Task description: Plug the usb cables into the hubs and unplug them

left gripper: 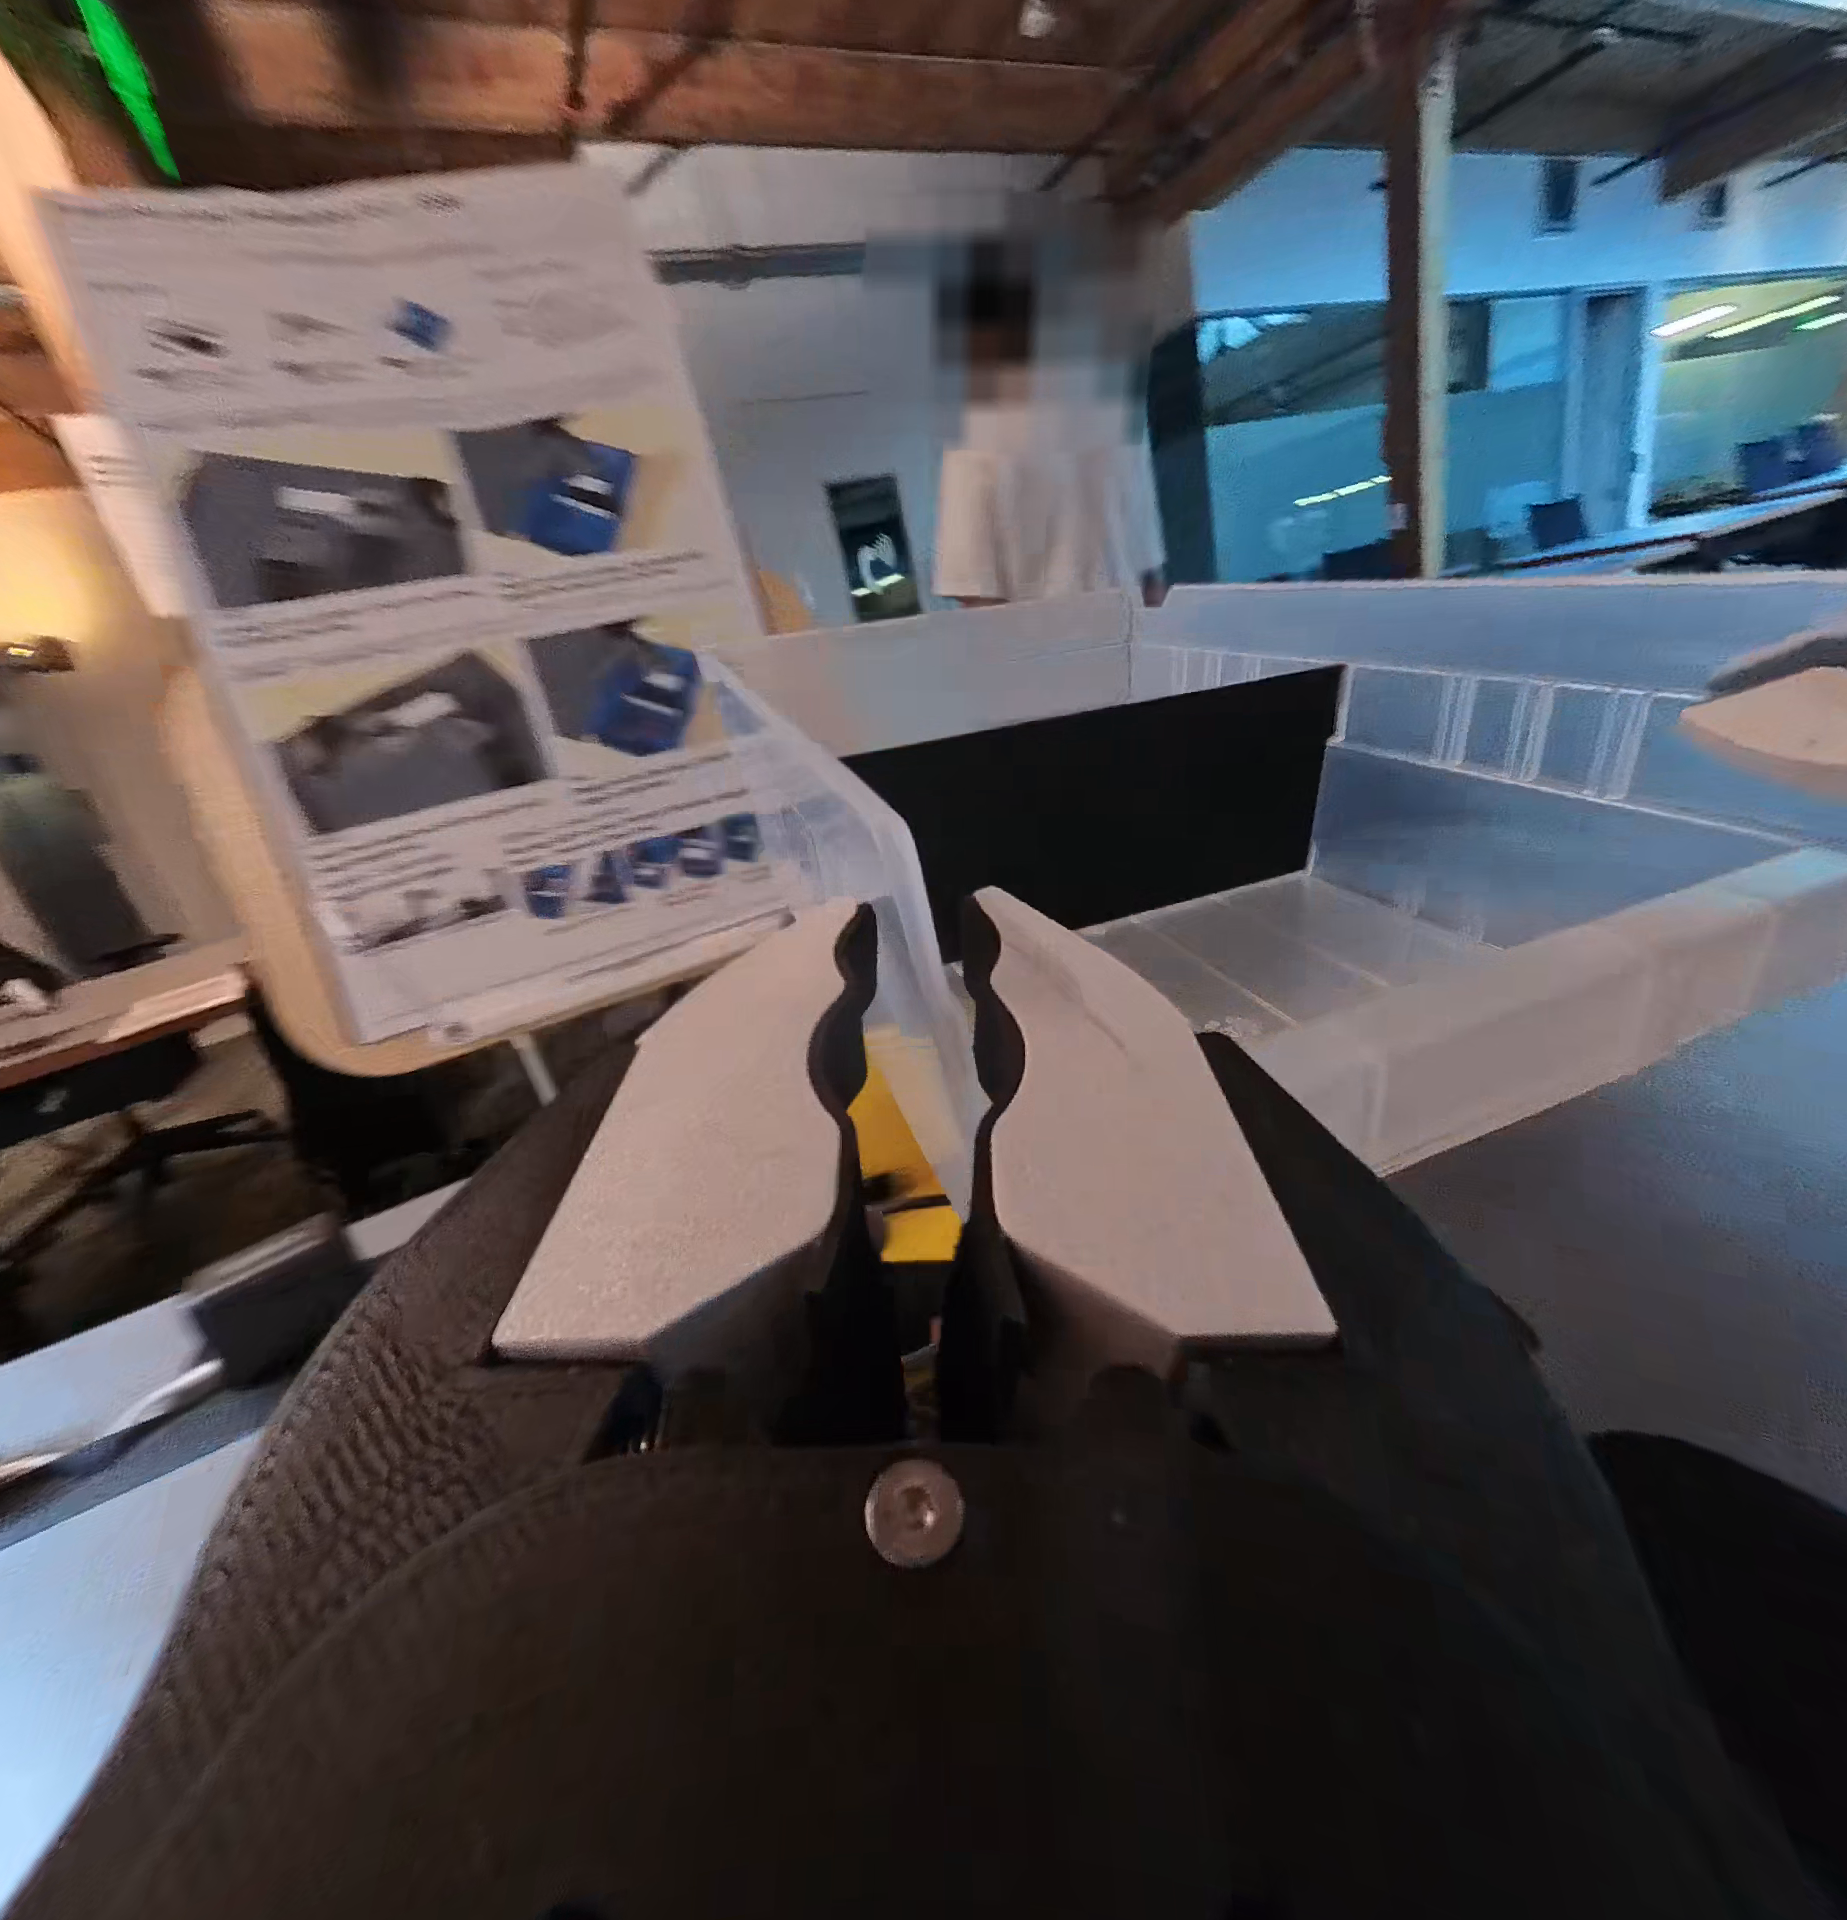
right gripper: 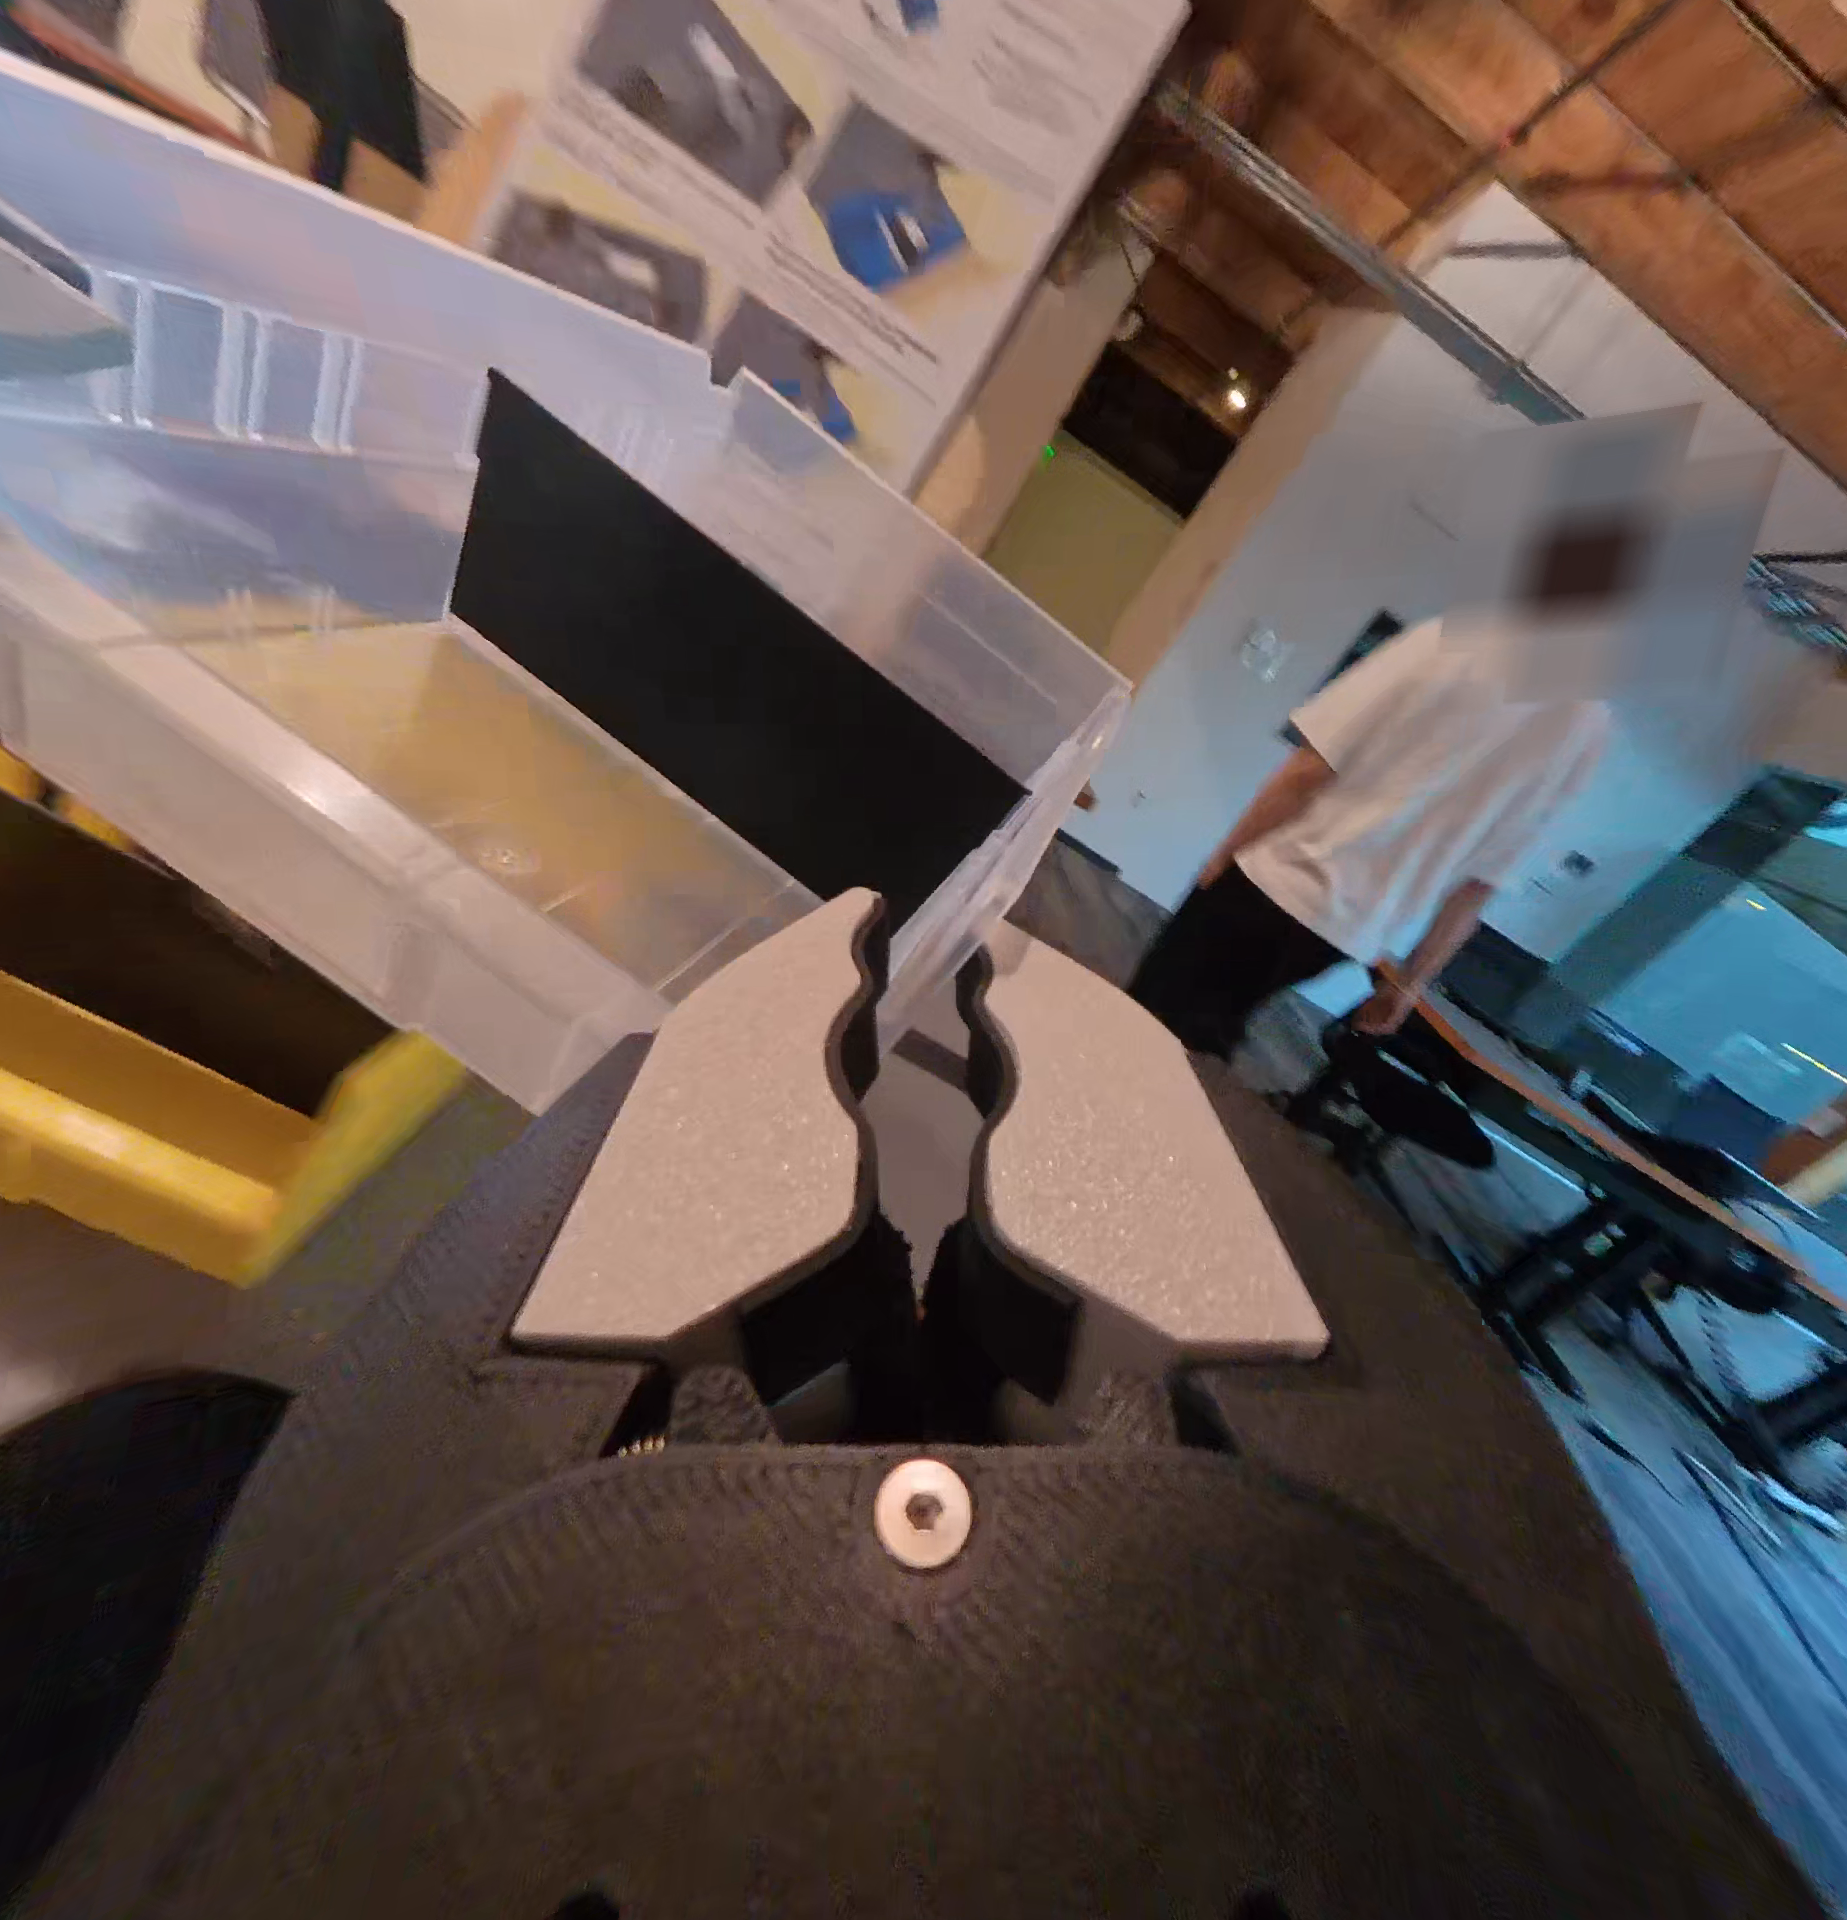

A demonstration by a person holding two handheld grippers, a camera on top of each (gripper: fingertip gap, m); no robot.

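No USB cable or hub shows in either view. A clear plastic bin [left gripper: 1521,997] is held between both grippers. My left gripper [left gripper: 919,925] is shut on the bin's left end wall, which runs up between its grey fingers [left gripper: 711,1122]. My right gripper [right gripper: 924,956] is shut on the bin's right end wall [right gripper: 1012,842], which passes between its fingers. The bin [right gripper: 275,769] looks tilted in the right wrist view. A black panel [left gripper: 1106,790] stands against its far wall and also shows in the right wrist view [right gripper: 711,665]. The part of the bin floor that shows is bare.
A yellow bin [right gripper: 150,1122] sits below the clear bin, and a strip of it shows between my left fingers [left gripper: 888,1132]. A printed poster [left gripper: 431,582] stands behind on the left. A person in a white shirt [right gripper: 1418,790] stands beyond. Grey tabletop [left gripper: 67,1662] lies below.
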